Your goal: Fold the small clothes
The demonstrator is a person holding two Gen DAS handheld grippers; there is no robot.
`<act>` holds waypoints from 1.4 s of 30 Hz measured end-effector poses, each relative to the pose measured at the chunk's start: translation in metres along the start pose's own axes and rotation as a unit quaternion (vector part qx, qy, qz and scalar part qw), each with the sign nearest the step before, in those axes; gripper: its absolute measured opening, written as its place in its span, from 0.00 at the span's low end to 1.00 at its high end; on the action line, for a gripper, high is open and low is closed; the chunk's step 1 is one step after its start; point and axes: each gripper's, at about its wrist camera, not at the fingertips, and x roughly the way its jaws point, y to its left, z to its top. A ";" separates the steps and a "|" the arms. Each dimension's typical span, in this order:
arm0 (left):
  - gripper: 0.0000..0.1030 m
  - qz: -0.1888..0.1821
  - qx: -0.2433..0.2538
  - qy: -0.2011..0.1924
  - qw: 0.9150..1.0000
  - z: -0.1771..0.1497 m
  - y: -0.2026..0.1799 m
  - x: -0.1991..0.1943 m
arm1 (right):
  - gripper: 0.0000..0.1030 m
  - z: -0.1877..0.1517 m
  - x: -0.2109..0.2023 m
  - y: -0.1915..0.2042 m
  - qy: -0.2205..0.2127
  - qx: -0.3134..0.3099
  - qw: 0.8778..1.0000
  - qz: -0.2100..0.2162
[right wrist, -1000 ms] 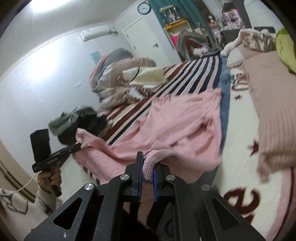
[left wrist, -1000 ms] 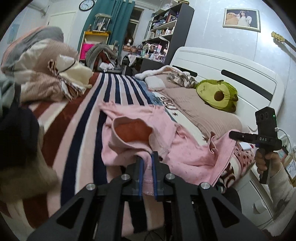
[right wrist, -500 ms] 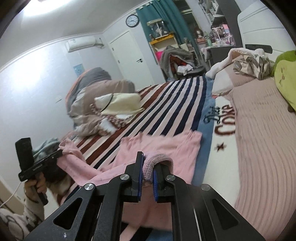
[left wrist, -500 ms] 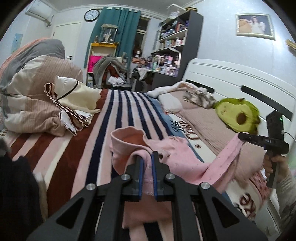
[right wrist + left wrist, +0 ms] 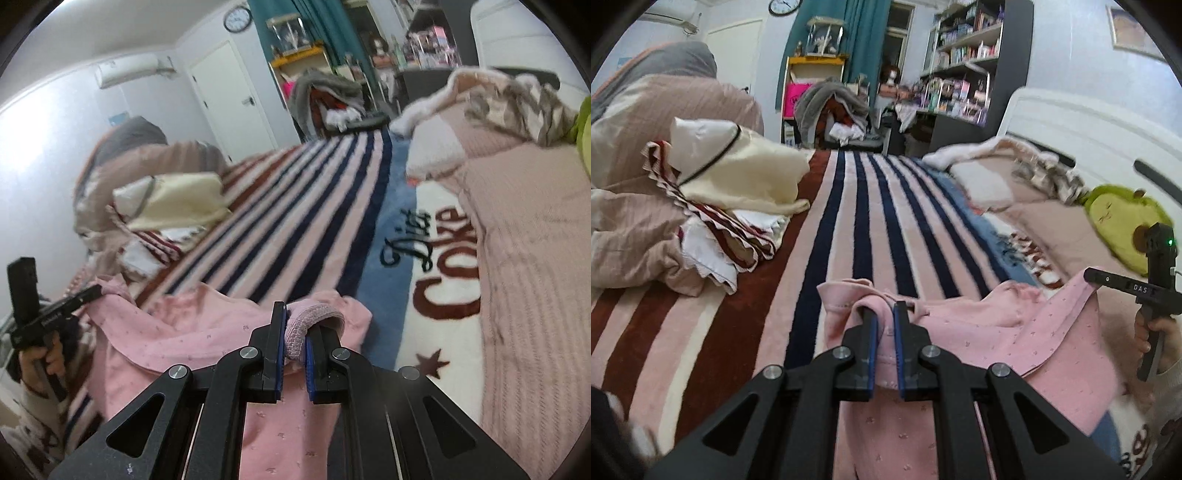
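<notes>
Striped bed blanket, pink garment tool-pinched

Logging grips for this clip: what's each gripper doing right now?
Left gripper: shut on the pink garment.
Right gripper: shut on the same garment's ribbed edge.

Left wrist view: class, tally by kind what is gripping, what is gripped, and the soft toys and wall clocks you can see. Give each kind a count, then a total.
Grippers: 2, the left gripper and the right gripper
Pink garment pinched by both: 1
Green avocado plush: 1
Wall clock: 1
Total: 5
</notes>
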 end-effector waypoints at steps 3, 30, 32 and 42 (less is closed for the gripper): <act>0.06 0.009 0.013 0.030 0.999 -0.006 0.001 0.025 | 0.03 -0.012 0.025 -0.015 0.032 0.007 0.999 -0.012; 0.75 -0.045 0.102 -0.010 0.994 -0.003 -0.049 -0.055 | 0.36 -0.021 -0.009 0.072 0.065 -0.092 0.992 0.053; 0.74 -0.067 0.104 0.028 0.992 -0.014 -0.056 -0.034 | 0.24 -0.033 0.008 0.082 0.097 -0.096 0.988 0.078; 0.27 -0.069 0.110 0.154 0.980 -0.060 -0.062 0.050 | 0.07 -0.073 0.082 0.073 0.186 -0.107 0.975 0.057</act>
